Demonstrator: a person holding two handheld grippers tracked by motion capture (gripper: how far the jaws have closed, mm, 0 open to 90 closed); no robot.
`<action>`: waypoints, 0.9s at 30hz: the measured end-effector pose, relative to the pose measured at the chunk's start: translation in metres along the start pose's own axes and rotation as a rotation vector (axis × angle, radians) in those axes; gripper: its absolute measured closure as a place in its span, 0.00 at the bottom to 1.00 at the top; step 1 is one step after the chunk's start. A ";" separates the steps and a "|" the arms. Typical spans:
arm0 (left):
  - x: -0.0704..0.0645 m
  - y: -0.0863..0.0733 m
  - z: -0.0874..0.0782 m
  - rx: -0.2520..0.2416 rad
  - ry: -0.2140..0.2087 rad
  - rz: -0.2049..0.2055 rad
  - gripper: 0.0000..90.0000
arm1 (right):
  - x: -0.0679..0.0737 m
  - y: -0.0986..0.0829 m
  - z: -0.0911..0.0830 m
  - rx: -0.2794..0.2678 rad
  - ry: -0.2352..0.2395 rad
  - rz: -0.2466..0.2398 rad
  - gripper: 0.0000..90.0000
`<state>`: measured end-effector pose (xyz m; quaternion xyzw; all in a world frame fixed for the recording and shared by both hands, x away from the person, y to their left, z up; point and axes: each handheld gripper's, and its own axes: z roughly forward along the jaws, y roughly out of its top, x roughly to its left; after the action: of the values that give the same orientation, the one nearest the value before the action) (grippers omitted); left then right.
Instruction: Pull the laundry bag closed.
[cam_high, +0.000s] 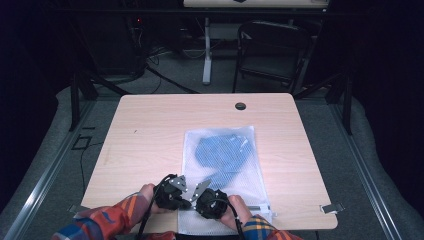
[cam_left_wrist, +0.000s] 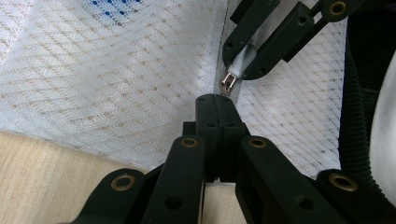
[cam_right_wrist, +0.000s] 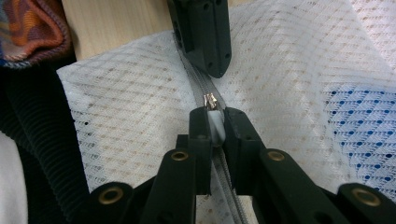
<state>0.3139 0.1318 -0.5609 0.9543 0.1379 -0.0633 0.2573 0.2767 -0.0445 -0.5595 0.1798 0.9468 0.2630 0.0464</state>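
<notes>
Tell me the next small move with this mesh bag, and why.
Probably draw the right gripper along the zipper, away from the left gripper. It is shut on the white zipper pull, while the left gripper pinches the zipper tape just beside it, bracing the mesh bag.

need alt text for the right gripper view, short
The right gripper is shut on the white zipper pull of a white mesh laundry bag. The left gripper pinches the grey zipper tape just ahead, with blue cloth showing through the mesh.
</notes>
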 end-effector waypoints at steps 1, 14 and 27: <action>0.000 0.000 0.000 0.001 0.001 0.003 1.00 | 0.000 0.000 0.000 0.004 -0.001 -0.002 0.91; 0.000 0.000 0.000 -0.007 -0.005 -0.004 1.00 | 0.000 -0.002 -0.003 0.015 -0.002 -0.008 0.91; 0.001 0.000 0.001 -0.012 -0.011 -0.009 1.00 | -0.002 -0.007 -0.006 0.027 -0.007 -0.008 0.91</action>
<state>0.3144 0.1319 -0.5619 0.9519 0.1413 -0.0688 0.2632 0.2757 -0.0537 -0.5577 0.1776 0.9508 0.2493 0.0483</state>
